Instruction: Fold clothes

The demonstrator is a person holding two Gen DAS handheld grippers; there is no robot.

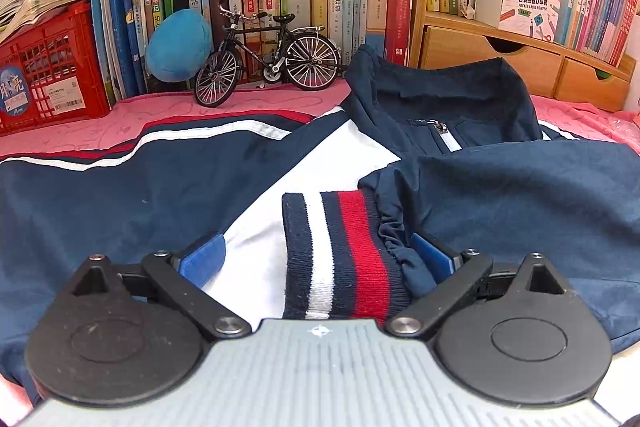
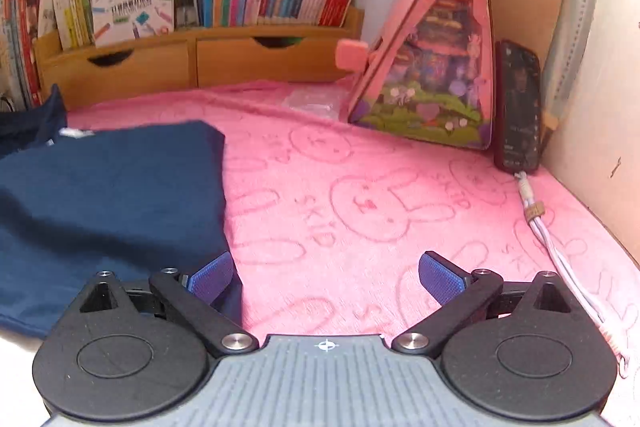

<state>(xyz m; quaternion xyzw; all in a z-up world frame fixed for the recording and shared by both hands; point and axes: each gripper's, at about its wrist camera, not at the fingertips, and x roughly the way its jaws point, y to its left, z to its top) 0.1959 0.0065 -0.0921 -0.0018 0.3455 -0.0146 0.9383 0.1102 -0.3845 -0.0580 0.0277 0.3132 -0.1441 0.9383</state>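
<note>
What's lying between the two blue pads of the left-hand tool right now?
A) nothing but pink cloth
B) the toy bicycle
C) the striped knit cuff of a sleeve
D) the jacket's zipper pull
C: in the left wrist view the striped cuff lies between the wide-open pads of the left gripper, on the jacket.

left wrist: we look low, close over the jacket (image 1: 160, 195) | right wrist: low over pink cloth (image 2: 360, 167) | shared: jacket, drawer shelf (image 2: 192, 59)
</note>
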